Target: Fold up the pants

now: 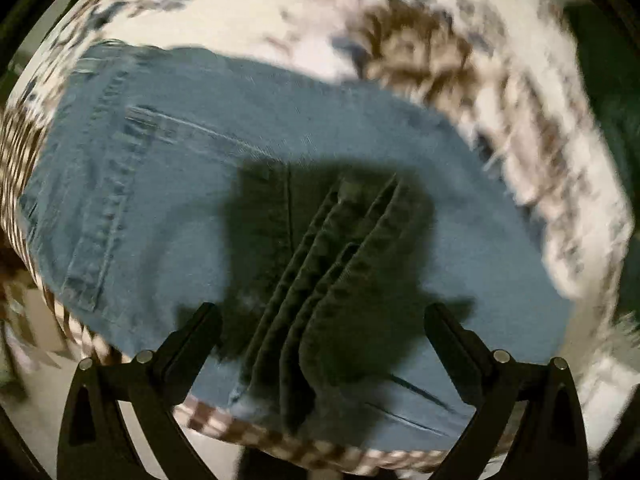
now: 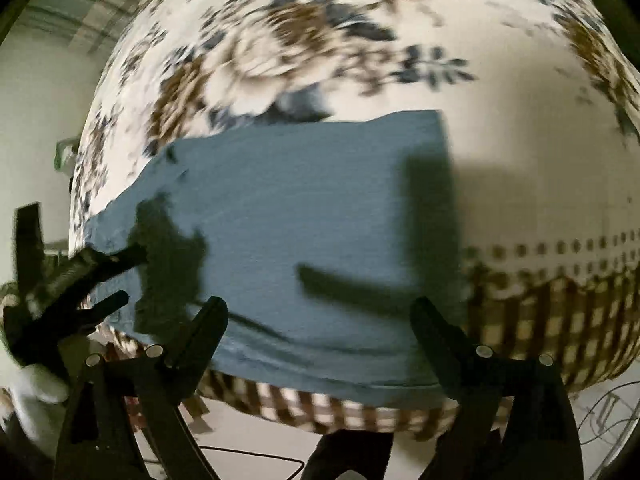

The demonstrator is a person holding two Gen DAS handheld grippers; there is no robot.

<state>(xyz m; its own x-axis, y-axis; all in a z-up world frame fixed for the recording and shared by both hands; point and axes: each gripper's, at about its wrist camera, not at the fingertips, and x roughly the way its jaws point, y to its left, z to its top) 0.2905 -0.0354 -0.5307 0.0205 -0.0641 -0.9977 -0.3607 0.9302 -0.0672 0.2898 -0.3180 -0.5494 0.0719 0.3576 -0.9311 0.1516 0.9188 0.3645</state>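
Both spread wide, gripping nothing: left hand-held gripper (image 1: 322, 320) above stacked hems, right hand-held gripper (image 2: 320, 312) low in frame. Folded pants (image 2: 288, 216) mid-frame on floral tabletop (image 2: 520, 140), apparently near its edge. Could slide off if nudged.
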